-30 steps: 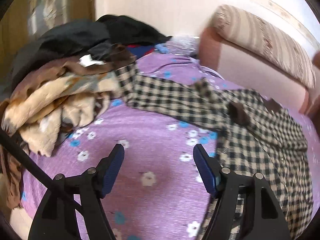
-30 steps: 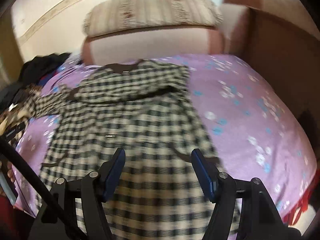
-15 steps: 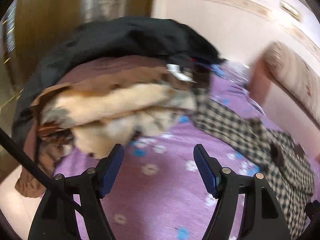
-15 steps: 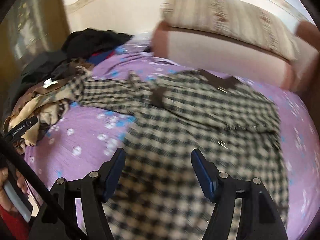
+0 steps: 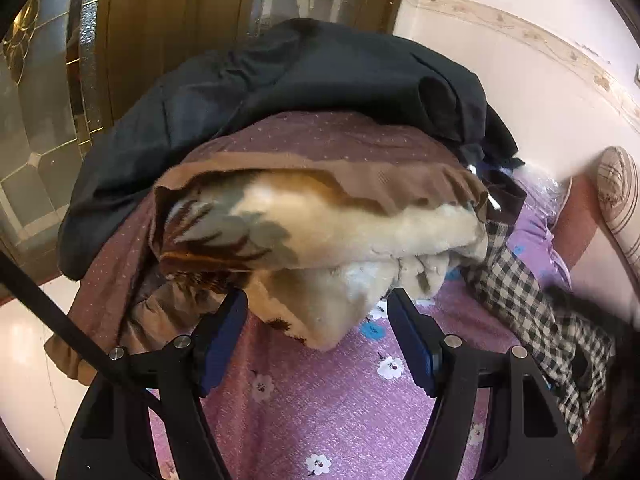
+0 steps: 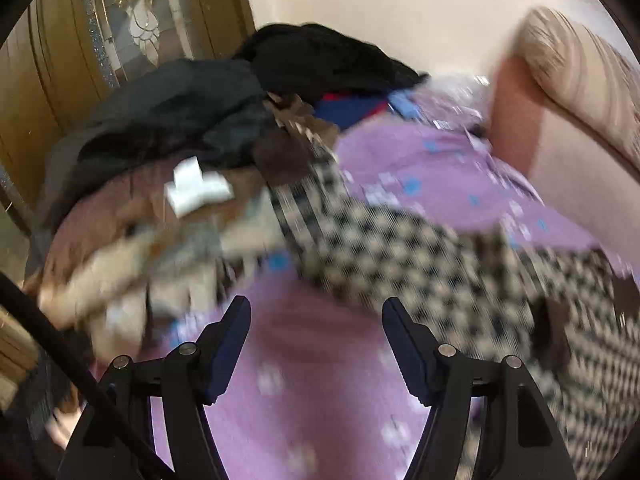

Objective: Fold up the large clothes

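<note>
The left tongs stand wide with nothing between the blue pads; just beyond their tips lies the purple flowered bedsheet, and directly ahead, almost touching the tips, a folded fleecy blanket in cream and brown bulges toward the camera; over and behind it a maroon dotted cloth drapes, and a dark jacket lies on top of the heap; to the right of the tongs, well apart, a sleeve of the checked shirt runs out from under the heap's edge across the sheet; farther off stand a wooden door with glass panels and a pale wall.

The right tongs are likewise spread wide and empty, above the purple sheet; the view is blurred; ahead and to the right the checked shirt lies flat on the bed, one sleeve reaching up-left to the clothes heap, on which a white tag shows; beyond the heap's right side sits a striped cushion on the pink bed end.
</note>
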`<control>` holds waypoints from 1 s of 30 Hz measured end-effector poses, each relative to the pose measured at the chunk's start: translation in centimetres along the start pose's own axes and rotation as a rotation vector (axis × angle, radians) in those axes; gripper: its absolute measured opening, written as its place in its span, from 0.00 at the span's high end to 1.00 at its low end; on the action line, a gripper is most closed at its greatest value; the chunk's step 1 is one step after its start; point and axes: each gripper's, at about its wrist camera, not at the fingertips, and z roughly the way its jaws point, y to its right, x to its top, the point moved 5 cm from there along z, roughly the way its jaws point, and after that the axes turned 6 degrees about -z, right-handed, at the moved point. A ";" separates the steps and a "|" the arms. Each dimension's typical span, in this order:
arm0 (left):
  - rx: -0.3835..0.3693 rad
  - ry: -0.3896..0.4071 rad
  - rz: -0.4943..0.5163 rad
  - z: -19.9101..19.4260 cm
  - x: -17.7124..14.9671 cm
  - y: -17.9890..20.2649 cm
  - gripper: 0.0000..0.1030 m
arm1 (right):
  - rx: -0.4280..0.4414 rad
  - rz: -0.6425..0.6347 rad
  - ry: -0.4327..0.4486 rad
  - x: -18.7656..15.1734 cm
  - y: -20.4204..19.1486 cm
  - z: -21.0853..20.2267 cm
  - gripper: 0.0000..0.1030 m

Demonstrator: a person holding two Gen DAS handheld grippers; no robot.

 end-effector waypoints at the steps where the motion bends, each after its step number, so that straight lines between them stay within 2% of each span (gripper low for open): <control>1: 0.002 -0.002 0.011 0.1 0.0 0.2 0.31 | 0.001 -0.006 0.007 1.1 -0.4 0.8 0.29; 7: -0.019 0.000 0.052 0.2 -0.7 2.3 0.31 | -0.042 -0.030 0.004 6.7 -1.5 6.9 0.29; 8: -0.022 -0.002 0.064 0.3 -0.9 2.8 0.31 | -0.045 -0.022 -0.008 7.0 -1.4 7.8 0.36; 9: -0.027 -0.005 0.073 0.3 -1.1 3.2 0.31 | -0.023 -0.007 -0.033 7.2 -1.2 8.8 0.68; 10: -0.032 -0.008 0.079 0.3 -1.2 3.6 0.31 | -0.002 0.006 -0.060 7.2 -1.1 9.4 0.86; 11: -0.038 -0.009 0.088 0.3 -1.4 4.1 0.31 | 0.008 0.024 -0.075 7.1 -0.8 9.5 0.92; 15: -0.061 -0.006 0.128 0.0 -2.2 5.8 0.31 | -0.028 0.079 -0.013 6.3 2.5 5.4 0.92; 19: -0.084 -0.007 0.183 -0.6 -3.5 7.8 0.31 | -0.106 0.162 0.038 4.0 8.8 -1.2 0.92; 24: -0.130 -0.025 0.251 -1.7 -5.7 11.0 0.31 | -0.252 0.266 0.047 -1.4 18.2 -9.6 0.92; 30: -0.197 -0.060 0.332 -3.3 -9.0 14.7 0.31 | -0.392 0.371 0.030 -8.5 26.9 -16.8 0.92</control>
